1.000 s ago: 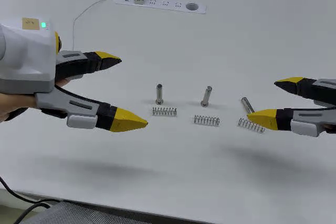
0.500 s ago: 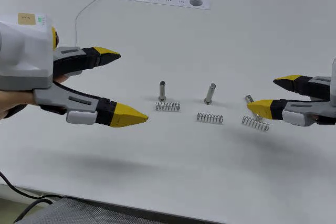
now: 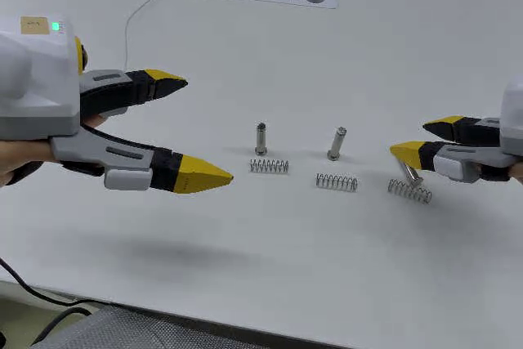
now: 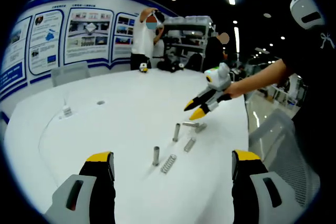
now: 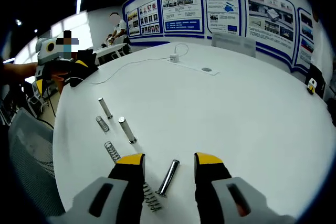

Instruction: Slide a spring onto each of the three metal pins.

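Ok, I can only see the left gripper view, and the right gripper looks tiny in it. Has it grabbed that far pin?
Observer: No. In the right gripper view, the pin lies on its side between the open jaws of the right gripper, touching neither.
Operator: And where's its spring?
Observer: The spring lies beside the pin's flanged end, next to the jaw on that view's left.

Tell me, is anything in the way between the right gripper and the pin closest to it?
Nothing visible is. The right gripper is open, and the nearest pin lies in line with the gap between its jaws. A spring lies off to one side, by one jaw.
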### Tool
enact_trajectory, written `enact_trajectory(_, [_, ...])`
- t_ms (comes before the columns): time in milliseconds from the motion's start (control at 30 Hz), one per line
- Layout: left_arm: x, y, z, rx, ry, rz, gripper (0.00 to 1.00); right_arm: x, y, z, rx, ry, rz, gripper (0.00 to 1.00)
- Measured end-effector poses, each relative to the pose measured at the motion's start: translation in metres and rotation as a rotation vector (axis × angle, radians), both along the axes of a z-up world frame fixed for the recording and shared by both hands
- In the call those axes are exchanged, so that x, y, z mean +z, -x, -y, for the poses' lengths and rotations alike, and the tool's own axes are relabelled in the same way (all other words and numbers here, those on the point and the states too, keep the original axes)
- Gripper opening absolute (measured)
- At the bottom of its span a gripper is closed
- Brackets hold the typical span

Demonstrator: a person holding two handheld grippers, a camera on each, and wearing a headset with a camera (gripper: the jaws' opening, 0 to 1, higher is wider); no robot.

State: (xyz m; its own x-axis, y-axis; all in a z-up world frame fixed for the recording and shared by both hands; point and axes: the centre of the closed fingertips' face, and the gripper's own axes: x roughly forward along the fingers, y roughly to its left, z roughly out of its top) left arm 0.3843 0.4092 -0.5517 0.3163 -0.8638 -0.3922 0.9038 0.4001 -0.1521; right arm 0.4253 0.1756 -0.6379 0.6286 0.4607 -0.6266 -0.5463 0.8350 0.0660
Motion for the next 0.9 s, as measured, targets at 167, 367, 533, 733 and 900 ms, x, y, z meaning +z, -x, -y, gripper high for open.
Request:
enact_trajectory(167, [-0.002,-0.002,-0.002,0.01,0.001,-0.004,0.94,-0.01,-0.003,0.004,-0.037,-0.005,-0.031,0.32])
enact_trajectory(367, [-0.004,-0.001,-0.005,0.014,-0.005,-0.007,0.94,-0.019,-0.004,0.003,-0.042,0.013,-0.05,0.27])
enact_trajectory(533, [-0.007,-0.001,-0.01,0.02,-0.017,-0.013,0.94,-0.026,-0.005,0.006,-0.06,0.044,-0.063,0.23])
enact_trajectory(733, [-0.009,-0.001,-0.011,0.025,-0.017,-0.015,0.94,-0.033,0.0,0.004,-0.059,0.049,-0.095,0.22])
enact_trajectory(900, [-0.007,-0.001,-0.009,0.028,-0.005,-0.019,0.94,-0.035,0.001,-0.001,-0.044,0.061,-0.097,0.21])
